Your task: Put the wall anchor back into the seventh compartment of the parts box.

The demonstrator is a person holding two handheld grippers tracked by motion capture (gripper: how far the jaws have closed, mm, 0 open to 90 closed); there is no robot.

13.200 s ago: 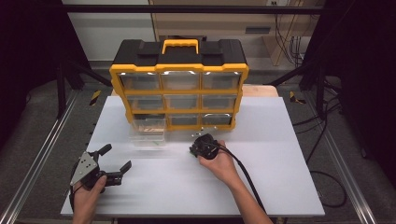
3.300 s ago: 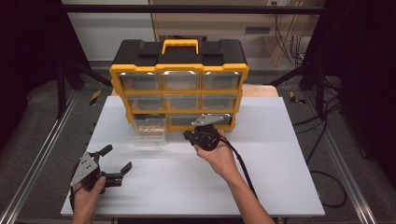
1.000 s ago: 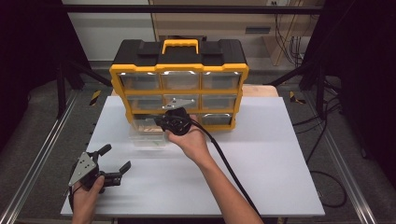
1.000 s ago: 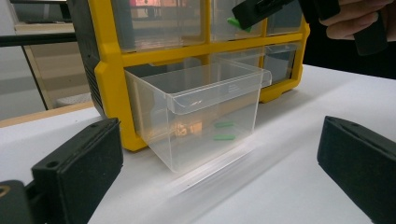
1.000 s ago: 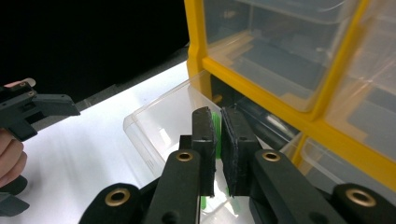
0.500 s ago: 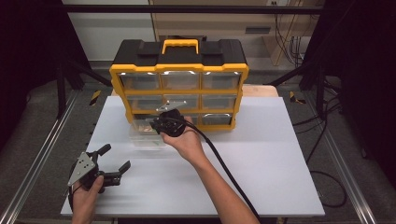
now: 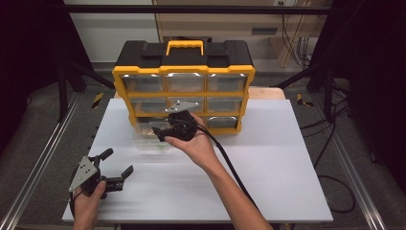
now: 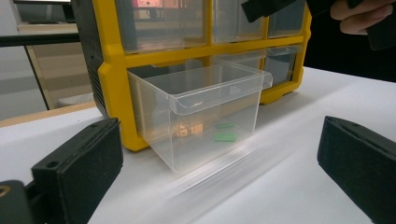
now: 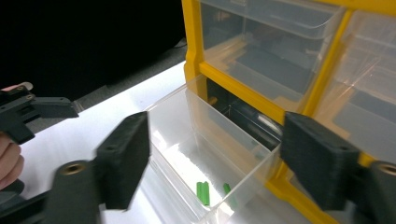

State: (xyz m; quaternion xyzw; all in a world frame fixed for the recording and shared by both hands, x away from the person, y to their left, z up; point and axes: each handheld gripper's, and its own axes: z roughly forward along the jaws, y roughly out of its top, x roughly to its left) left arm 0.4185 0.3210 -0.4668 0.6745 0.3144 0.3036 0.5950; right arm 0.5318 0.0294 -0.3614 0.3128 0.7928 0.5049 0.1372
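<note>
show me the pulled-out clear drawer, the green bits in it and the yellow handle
clear drawer (image 8: 212, 93), left gripper view, on its front lip
green bits (image 9: 203, 193), right gripper view, on the larger piece on the drawer floor
yellow handle (image 7: 184, 44), high view, on the top bar of the handle

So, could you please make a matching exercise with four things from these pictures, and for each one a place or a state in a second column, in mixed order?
Things:
1. clear drawer
2. green pieces
3. left gripper
4. right gripper

Places or states:
A. open, resting low at the near left of the white table
B. pulled out of the bottom left slot of the yellow organizer
C. open, held above the pulled-out drawer
D. lying on the drawer's floor

Pairs: 1-B, 2-D, 3-A, 4-C
</note>
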